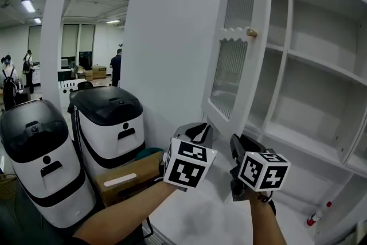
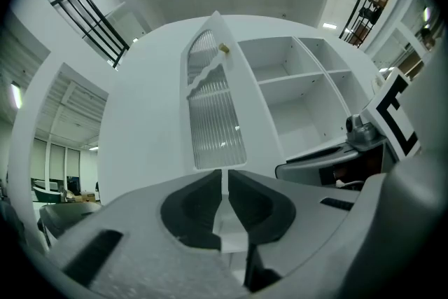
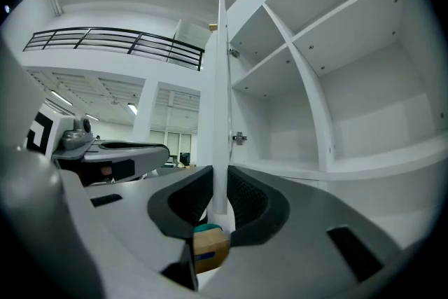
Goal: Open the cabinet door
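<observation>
The cabinet door (image 1: 238, 49) is stood wide open, left of the white shelves (image 1: 312, 63). Its lower edge is clamped between the jaws of the right gripper (image 3: 218, 196), where it is seen edge-on. The left gripper (image 2: 225, 182) is held just left of it, jaws drawn almost together on nothing. A white label is carried by the cardboard box (image 1: 129, 178) at near left; its print cannot be read.

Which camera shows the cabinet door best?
Head view: the door shows large, with ribbed panels and knob clear. Left gripper view shows it smaller; right gripper view shows only its edge, between the right gripper's jaws.
</observation>
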`<state>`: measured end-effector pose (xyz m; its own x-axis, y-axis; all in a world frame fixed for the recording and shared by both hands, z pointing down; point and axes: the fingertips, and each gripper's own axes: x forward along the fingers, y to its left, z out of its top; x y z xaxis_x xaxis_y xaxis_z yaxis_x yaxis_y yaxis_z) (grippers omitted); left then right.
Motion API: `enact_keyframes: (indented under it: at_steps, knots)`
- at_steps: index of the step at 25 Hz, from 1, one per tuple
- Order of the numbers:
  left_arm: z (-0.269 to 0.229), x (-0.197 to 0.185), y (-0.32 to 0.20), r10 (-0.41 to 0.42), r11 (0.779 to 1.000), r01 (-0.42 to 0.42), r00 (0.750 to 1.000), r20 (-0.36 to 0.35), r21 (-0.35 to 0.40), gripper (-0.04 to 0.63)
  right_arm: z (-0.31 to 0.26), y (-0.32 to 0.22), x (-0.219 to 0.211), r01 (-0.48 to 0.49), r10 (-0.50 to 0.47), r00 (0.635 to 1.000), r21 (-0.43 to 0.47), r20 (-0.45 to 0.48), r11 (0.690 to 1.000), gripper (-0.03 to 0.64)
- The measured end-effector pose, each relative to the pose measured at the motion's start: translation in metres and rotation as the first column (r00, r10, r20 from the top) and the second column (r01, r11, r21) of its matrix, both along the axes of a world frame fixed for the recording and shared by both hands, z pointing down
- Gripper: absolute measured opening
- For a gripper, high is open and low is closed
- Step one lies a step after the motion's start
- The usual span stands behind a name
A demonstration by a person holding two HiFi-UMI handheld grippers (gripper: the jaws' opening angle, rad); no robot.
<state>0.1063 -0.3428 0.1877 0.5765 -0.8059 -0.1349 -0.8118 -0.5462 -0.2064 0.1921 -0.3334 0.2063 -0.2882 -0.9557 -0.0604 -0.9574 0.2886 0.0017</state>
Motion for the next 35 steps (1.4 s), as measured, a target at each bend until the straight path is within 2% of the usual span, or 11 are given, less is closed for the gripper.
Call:
enact_keyframes:
  at_steps: [20,35]
  knots:
    - [0.009,-0.027,0.000,0.082,0.996,-0.082,0.997,0.002,-0.020,0.025,0.001,0.006,-0.066,-0.028,0.028,0.999,0.002,-0.030,1.000,0.069]
    - [0.014,-0.080,-0.016,0.062,0.998,-0.062,0.998,0.003,-0.022,0.025,-0.001,-0.002,-0.129,-0.018,0.021,0.998,0.038,-0.068,0.999,0.081]
